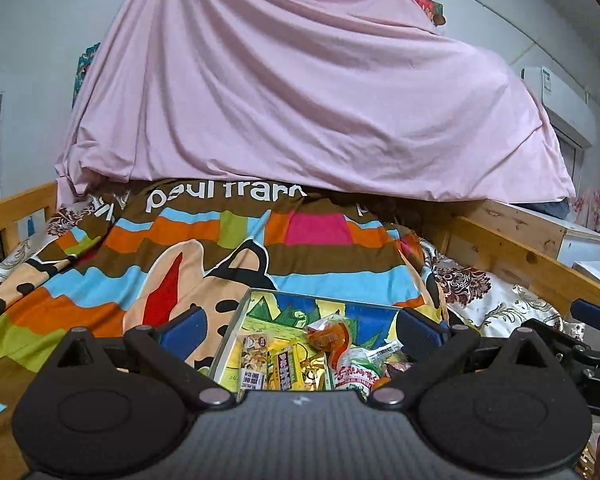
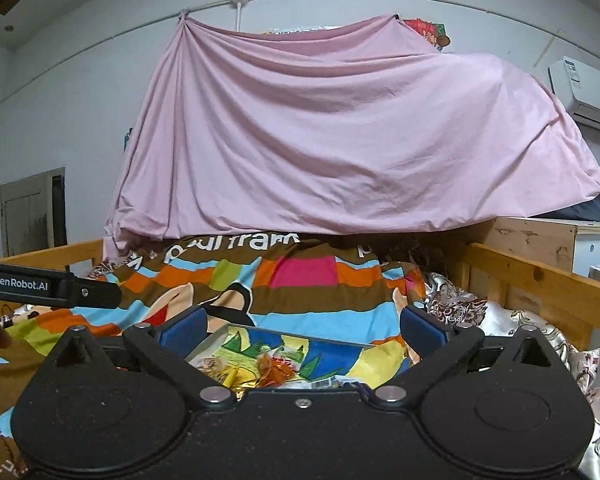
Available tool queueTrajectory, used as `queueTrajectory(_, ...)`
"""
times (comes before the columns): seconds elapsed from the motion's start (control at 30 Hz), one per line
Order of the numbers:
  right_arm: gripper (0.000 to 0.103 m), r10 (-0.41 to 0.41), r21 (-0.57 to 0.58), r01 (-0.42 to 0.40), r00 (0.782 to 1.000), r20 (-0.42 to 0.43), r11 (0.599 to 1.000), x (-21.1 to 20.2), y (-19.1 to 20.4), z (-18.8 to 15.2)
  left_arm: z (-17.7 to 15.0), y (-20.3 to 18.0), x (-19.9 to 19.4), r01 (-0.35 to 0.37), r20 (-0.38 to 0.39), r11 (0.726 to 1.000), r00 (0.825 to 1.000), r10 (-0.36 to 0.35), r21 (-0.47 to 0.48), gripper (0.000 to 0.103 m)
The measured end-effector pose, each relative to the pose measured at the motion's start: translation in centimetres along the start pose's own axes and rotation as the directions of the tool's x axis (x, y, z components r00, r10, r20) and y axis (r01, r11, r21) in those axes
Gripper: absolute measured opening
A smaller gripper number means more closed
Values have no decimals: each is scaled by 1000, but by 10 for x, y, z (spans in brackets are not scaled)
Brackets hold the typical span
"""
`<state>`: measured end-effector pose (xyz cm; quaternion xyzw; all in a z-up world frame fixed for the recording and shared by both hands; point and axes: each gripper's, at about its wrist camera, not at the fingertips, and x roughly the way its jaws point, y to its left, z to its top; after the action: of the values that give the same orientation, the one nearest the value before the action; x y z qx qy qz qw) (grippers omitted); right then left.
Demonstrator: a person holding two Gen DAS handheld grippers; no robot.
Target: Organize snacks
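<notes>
A shallow tin box (image 1: 244, 312) with a colourful drawing inside lies on the bed. It holds several wrapped snacks: a yellow-green packet (image 1: 286, 368), an orange packet (image 1: 328, 338) and a red-white packet (image 1: 356, 376). My left gripper (image 1: 300, 328) is open and empty, its blue pads wide apart above the box. My right gripper (image 2: 302, 330) is open and empty too, held above the same box (image 2: 340, 346), where an orange snack (image 2: 276, 370) shows. The right gripper also shows at the right edge of the left wrist view (image 1: 592, 314).
A striped cartoon blanket (image 1: 180, 264) covers the bed. A pink sheet (image 1: 300, 100) hangs over the far end. Wooden bed rails (image 1: 520, 256) run along both sides. A floral satin cover (image 2: 532, 328) lies at the right. An air conditioner (image 2: 584, 88) hangs on the wall.
</notes>
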<state>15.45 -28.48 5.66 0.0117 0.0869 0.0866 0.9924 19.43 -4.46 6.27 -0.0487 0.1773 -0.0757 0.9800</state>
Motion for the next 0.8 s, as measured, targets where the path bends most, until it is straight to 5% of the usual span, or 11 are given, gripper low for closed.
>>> queueTrajectory(0.4,102,-46,-19,47,999,8,999,-35,10,-15,-29,3,-43,-17,20,1000,1000,16,11,103)
queueTrajectory(0.8,102,-2,-43,2,1000,21,999,-56,26,-29,-50,15,-68,3,40,1000,999,-3,-3,103)
